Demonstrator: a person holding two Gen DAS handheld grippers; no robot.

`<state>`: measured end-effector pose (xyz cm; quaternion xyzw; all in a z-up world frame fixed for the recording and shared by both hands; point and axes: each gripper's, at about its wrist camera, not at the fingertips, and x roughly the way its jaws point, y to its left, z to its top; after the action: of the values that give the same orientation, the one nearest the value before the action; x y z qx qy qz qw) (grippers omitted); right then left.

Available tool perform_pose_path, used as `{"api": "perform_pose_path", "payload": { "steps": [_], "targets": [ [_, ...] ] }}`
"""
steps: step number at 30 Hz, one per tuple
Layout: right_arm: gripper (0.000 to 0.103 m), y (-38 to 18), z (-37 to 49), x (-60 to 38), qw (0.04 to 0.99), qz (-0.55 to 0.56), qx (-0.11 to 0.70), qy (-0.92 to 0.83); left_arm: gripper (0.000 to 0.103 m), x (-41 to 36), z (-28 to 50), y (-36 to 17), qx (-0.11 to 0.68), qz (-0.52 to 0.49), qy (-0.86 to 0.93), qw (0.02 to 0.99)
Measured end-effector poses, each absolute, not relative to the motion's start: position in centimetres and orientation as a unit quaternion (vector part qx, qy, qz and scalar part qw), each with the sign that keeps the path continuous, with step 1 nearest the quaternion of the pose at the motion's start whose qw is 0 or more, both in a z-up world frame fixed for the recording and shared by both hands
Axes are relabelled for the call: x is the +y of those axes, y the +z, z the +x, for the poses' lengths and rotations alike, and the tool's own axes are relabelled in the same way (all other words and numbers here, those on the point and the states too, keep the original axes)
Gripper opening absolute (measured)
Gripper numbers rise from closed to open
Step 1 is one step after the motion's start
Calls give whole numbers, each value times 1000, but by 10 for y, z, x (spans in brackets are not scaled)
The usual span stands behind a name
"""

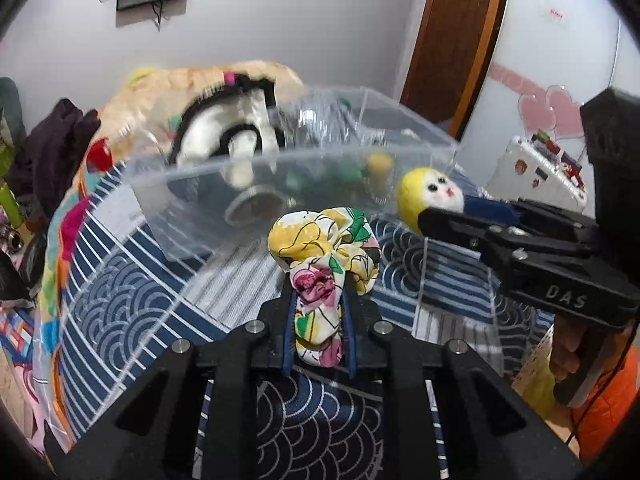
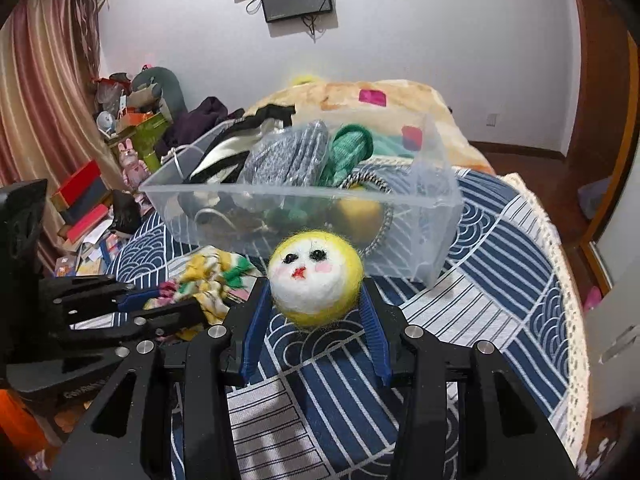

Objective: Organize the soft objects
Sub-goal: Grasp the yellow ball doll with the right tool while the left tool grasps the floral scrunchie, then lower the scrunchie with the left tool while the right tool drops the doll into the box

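Note:
My left gripper (image 1: 319,300) is shut on a floral scrunchie (image 1: 326,252), yellow, pink and green, and holds it above the blue patterned bedspread. It also shows in the right wrist view (image 2: 208,280). My right gripper (image 2: 316,300) is shut on a yellow and white felt ball with a painted face (image 2: 316,276), also seen in the left wrist view (image 1: 430,196). A clear plastic bin (image 2: 304,200) stands just beyond both grippers. It holds soft things: a grey knit piece (image 2: 284,156), a green knit piece (image 2: 350,148) and black-and-white cloth (image 2: 224,156).
The bin (image 1: 256,184) sits on a bed with a blue wave-pattern cover (image 2: 500,248). A cream blanket (image 2: 400,100) is heaped behind it. Boxes and toys (image 2: 88,200) clutter the floor at left. A wooden door (image 1: 452,40) and a white case (image 1: 540,172) are at right.

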<state>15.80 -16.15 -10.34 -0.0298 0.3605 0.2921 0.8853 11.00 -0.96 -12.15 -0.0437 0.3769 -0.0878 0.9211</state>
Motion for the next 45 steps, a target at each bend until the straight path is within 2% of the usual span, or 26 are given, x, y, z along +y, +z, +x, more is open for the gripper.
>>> {"api": "perform_pose_path", "payload": {
  "steps": [10,19,24,37,40,42,44,45],
  "targets": [
    [41,-75,157,-169,905,-11,315,285,19,2,109,-75,305,-35,-75,949],
    [41,-49,167,-169,924,-9,272,269,19,9,139,-52,272,-63,-76,957],
    [41,-48,178,-164,927,-12,271,261,19,11,163,-56,283,-77,-77,953],
    [42,-75,207,-150,908,-23,336,247,20,12,205,-85,337,-86,-69,935],
    [42,-77,208,-152,907,-20,342,244,25,8,205,-87,338,-77,-66,936],
    [42,-78,209,-151,904,-26,349,247,33,6,202,-88,339,-70,-66,936],
    [46,-80,208,-149,901,-39,354,247,41,5,198,-88,336,-63,-66,937],
    [52,-80,208,-148,901,-45,355,246,45,5,195,-88,335,-61,-65,938]
  ]
}}
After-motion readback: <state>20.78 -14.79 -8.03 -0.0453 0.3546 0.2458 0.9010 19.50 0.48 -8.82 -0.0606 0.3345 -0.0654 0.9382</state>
